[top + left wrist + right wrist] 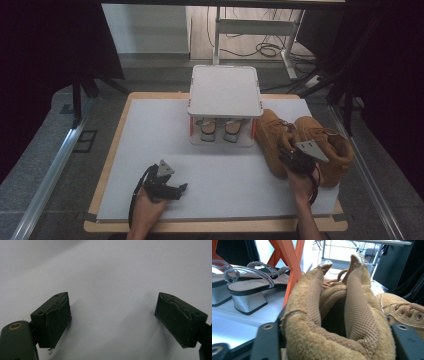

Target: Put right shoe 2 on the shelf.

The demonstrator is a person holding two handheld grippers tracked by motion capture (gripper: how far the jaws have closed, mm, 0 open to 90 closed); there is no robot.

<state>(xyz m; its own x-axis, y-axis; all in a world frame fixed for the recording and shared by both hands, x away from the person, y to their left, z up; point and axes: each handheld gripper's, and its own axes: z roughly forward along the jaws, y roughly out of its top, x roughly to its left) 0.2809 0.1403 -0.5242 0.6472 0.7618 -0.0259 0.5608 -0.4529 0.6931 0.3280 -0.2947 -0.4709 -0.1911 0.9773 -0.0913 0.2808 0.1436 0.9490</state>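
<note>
Right gripper (pixel 289 154): it sits on the near end of the left boot (pixel 274 140), and its two jaws squeeze the soft top of the boot from both sides. The top is pinched into a fold, so I think the grip is firm enough to lift.
Left boot (pixel 332 322): it stands on the right side of the table (pixel 150 130), just beside the small rack (pixel 225 90). Held by its top, it should hang with the toe down and swing a bit.
Other boot (pixel 325 145): it stands to the right of the held one, touching it, and waits its turn.
Rack: it stands at the far middle of the table with a flat white top. That top is bare, so the boots may go there, I guess.
Sandals (pixel 220 127): two of them stand under the rack's top, side by side, heels toward us.
Left gripper (pixel 175 189): it rests low on the near left of the table, jaws wide apart with nothing between them. It keeps out of the way, well apart from the boots.
</note>
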